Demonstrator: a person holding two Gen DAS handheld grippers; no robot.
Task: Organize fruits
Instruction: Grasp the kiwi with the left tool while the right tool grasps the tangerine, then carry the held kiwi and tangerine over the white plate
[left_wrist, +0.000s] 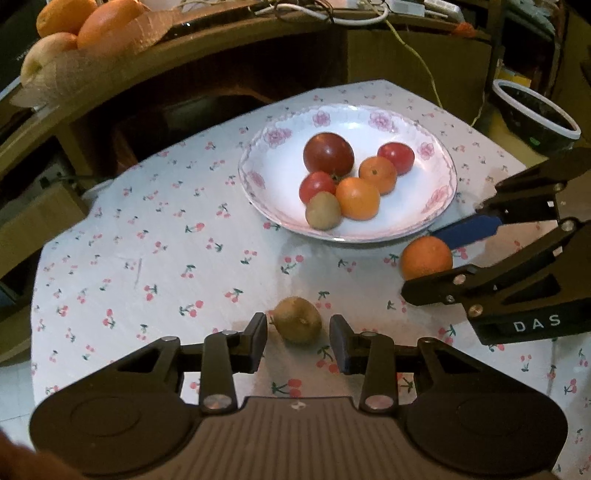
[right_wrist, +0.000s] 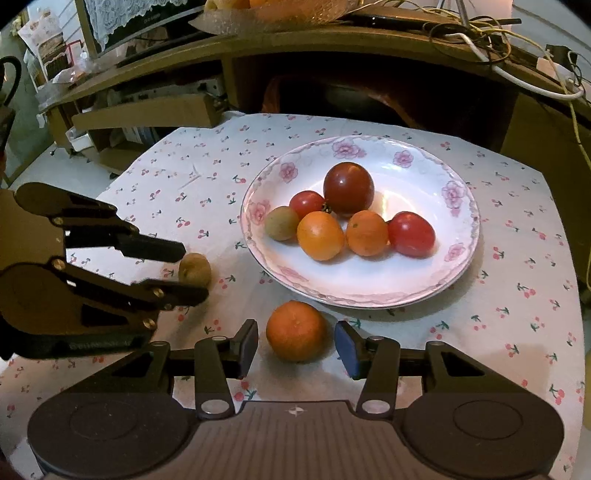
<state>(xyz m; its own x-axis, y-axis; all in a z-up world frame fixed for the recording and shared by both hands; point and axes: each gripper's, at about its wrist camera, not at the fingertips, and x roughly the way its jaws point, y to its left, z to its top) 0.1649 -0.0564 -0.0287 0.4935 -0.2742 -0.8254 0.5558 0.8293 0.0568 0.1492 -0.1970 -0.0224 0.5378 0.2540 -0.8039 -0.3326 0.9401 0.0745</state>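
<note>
I see my right gripper (right_wrist: 295, 345) near the bottom, with both fingers spread on each side of an orange (right_wrist: 296, 330) on the cherry-print tablecloth (right_wrist: 517, 295); the pads do not touch it. At the left, my left gripper (right_wrist: 192, 275) is also spread around a kiwi (right_wrist: 195, 269). Farther away stands a flowered plate (right_wrist: 461, 192) holding one large dark tomato (right_wrist: 348, 188), two small red tomatoes (right_wrist: 411, 234), two oranges (right_wrist: 320, 236) and a kiwi (right_wrist: 281, 223).
</note>
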